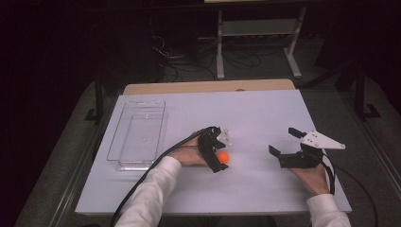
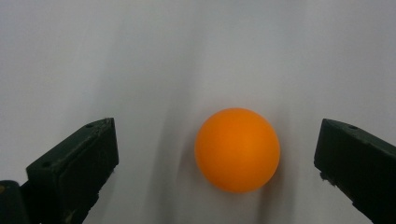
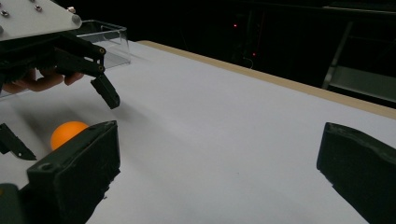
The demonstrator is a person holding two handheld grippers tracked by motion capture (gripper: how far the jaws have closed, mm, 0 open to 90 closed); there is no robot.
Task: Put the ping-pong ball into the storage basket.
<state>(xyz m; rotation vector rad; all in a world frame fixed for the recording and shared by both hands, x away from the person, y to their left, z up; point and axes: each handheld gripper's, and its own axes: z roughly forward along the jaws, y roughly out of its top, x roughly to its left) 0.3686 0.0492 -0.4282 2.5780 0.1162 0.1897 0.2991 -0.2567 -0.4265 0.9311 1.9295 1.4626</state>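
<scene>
An orange ball (image 1: 222, 157) rests on the white table (image 1: 255, 109), a little left of centre. My left gripper (image 1: 218, 149) is lowered over it, open, one jaw on each side. In the left gripper view the ball (image 2: 237, 150) lies between the two black jaws with gaps on both sides, nearer the right jaw. My right gripper (image 1: 283, 141) stands open farther right, nothing between its jaws. The right gripper view looks across the table at the ball (image 3: 67, 133) and the left gripper (image 3: 60, 116) above it.
A clear plastic tray (image 1: 137, 135) lies along the table's left side, also seen as the tray (image 3: 100, 35) at the far edge. A tan strip (image 1: 208, 86) borders the table's back. Beyond it, a metal stand (image 1: 257, 28) and cables sit on the dark floor.
</scene>
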